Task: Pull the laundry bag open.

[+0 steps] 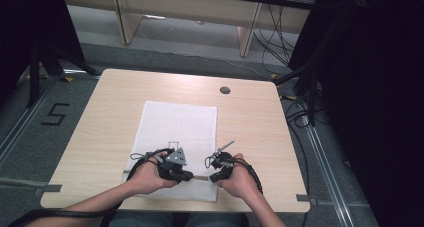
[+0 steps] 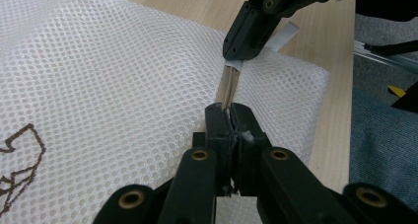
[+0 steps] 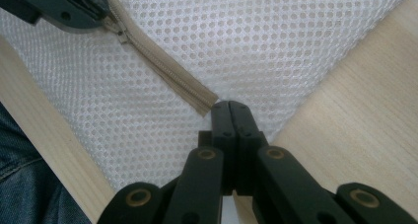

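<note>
We see a white mesh laundry bag lying flat at the middle of the table, reaching its near edge – the left gripper is clenched on the beige zipper, the right gripper clamped on the zipper's end

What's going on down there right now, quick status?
Both grippers, left and right, shut at the beige zipper. White mesh bag flat on table. Nothing in the way.
</note>
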The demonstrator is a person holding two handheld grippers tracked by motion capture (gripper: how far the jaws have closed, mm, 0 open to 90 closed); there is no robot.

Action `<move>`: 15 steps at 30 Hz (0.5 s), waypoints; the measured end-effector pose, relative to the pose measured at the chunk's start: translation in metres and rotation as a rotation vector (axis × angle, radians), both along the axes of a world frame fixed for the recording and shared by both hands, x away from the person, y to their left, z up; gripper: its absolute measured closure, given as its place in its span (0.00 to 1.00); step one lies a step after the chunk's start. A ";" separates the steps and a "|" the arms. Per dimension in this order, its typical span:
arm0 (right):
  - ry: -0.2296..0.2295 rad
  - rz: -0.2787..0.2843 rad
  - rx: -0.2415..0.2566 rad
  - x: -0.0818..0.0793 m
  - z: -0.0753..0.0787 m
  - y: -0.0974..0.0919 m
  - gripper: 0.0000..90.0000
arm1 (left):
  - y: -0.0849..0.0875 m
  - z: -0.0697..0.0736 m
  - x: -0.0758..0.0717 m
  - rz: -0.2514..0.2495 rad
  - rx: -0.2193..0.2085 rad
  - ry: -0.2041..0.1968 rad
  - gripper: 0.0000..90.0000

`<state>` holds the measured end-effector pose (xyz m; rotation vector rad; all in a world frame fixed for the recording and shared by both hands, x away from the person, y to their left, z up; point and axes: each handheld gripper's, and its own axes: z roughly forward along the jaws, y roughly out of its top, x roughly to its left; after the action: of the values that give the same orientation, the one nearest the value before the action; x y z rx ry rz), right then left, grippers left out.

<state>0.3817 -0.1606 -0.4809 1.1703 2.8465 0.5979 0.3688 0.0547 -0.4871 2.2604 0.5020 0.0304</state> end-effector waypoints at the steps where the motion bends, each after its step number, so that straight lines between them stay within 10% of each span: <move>1: 0.001 0.000 0.000 0.000 0.000 0.000 1.00 | 0.000 0.000 0.000 0.000 0.000 0.000 0.97; 15: 0.010 -0.009 -0.003 0.000 0.000 0.000 1.00 | 0.003 0.001 -0.001 0.002 0.003 -0.002 0.97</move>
<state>0.3816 -0.1605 -0.4805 1.1890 2.8478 0.5887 0.3681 0.0579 -0.4861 2.2626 0.5030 0.0349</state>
